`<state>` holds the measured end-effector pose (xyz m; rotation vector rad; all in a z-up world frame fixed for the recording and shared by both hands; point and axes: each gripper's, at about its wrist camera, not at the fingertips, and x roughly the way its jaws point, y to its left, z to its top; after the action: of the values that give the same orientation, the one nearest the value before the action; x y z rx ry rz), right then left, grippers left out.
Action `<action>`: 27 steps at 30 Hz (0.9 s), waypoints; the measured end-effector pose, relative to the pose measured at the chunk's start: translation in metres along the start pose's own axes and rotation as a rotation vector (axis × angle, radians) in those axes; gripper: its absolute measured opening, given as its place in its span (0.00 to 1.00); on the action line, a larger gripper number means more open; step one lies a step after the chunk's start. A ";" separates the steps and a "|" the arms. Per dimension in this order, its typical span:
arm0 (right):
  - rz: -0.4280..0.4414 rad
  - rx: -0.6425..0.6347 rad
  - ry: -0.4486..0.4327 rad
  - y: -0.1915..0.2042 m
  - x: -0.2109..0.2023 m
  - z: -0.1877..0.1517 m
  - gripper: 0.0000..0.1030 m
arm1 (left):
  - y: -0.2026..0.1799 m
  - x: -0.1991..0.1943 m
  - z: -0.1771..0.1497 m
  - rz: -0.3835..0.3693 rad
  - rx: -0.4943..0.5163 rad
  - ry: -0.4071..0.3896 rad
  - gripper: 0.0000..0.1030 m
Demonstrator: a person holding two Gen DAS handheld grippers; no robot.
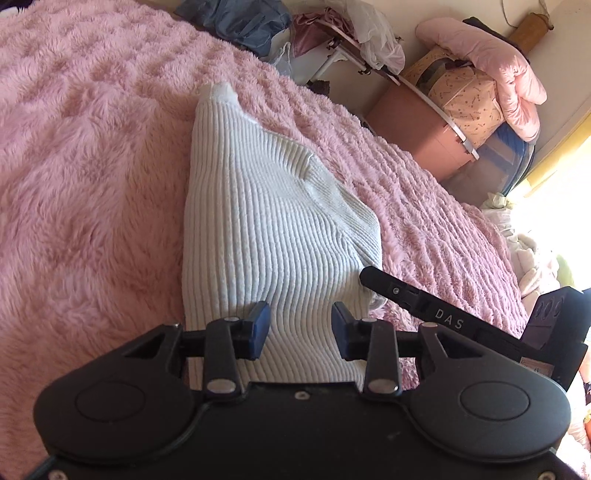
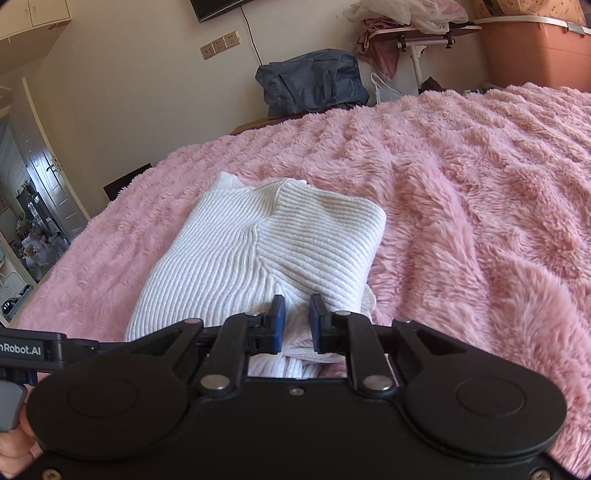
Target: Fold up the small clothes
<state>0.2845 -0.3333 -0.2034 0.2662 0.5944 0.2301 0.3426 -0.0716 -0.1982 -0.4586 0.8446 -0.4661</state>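
Observation:
A white ribbed knit garment [image 1: 266, 221] lies partly folded on the pink fluffy blanket [image 1: 85, 155]. My left gripper [image 1: 300, 314] is open and hovers over the garment's near edge, its blue pads apart with cloth below them. In the right wrist view the same garment [image 2: 258, 243] shows one side folded over the middle. My right gripper [image 2: 297, 306] stands at the garment's near edge with a narrow gap between its pads; bunched cloth lies under and between them. The right gripper's arm [image 1: 436, 314] shows at the garment's right corner in the left wrist view.
A grey-blue bag [image 2: 314, 86] stands beyond the bed's far edge. A pink storage box [image 1: 417, 129] with bedding piled on it stands by the wall. A small side table [image 2: 417, 33] holds clothes. The blanket [image 2: 480, 203] spreads wide to the right of the garment.

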 end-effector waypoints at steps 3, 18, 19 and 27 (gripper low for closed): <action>0.103 -0.003 -0.075 0.009 -0.018 0.008 0.18 | -0.017 -0.025 -0.012 0.004 0.084 -0.043 0.36; 0.003 -0.182 0.066 0.041 -0.005 -0.013 0.20 | -0.011 -0.017 -0.048 0.188 0.163 -0.008 0.36; 0.004 -0.180 0.073 0.042 -0.007 -0.011 0.20 | -0.011 -0.018 -0.048 0.185 0.158 -0.010 0.36; 0.204 0.013 0.007 0.008 -0.051 0.035 0.64 | -0.001 -0.067 -0.007 -0.039 0.101 -0.091 0.46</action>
<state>0.2630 -0.3465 -0.1462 0.3394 0.5759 0.4238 0.2977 -0.0365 -0.1620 -0.4006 0.7221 -0.5179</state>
